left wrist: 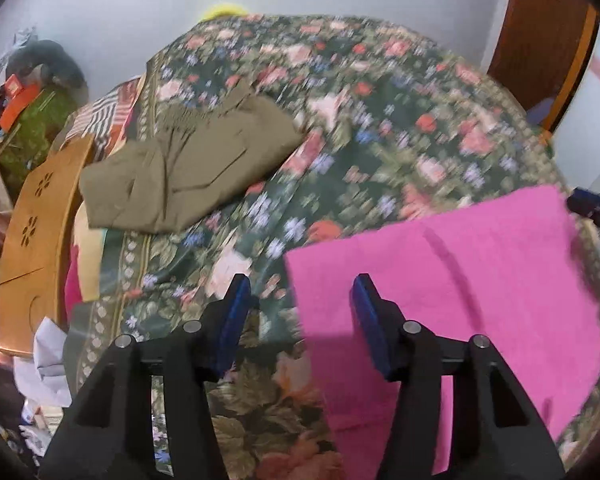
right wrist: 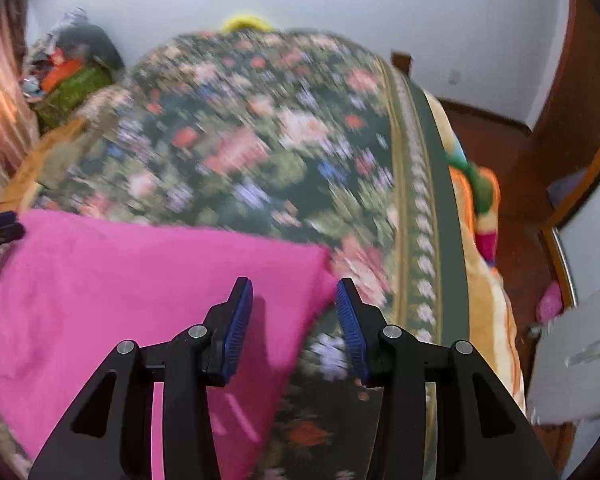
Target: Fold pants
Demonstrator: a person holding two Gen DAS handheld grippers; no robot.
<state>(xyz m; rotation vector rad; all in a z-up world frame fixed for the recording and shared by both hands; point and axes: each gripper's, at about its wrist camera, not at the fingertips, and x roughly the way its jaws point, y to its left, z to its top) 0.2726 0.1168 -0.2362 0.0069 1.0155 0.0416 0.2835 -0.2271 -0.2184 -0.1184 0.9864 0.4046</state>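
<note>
Pink pants [left wrist: 452, 280] spread flat on the floral bedspread [left wrist: 340, 120], lying between the two grippers. Left gripper [left wrist: 300, 292] spread and empty, straddling the cloth's left edge, one finger over pink, the other over bedspread. Right gripper [right wrist: 294, 296] likewise spread, holding nothing, astride the right corner. Long axis hard to judge (near end hidden under the fingers). Both about equally near, one per side. Olive garment [left wrist: 188, 164] already folded, well apart, far left.
</note>
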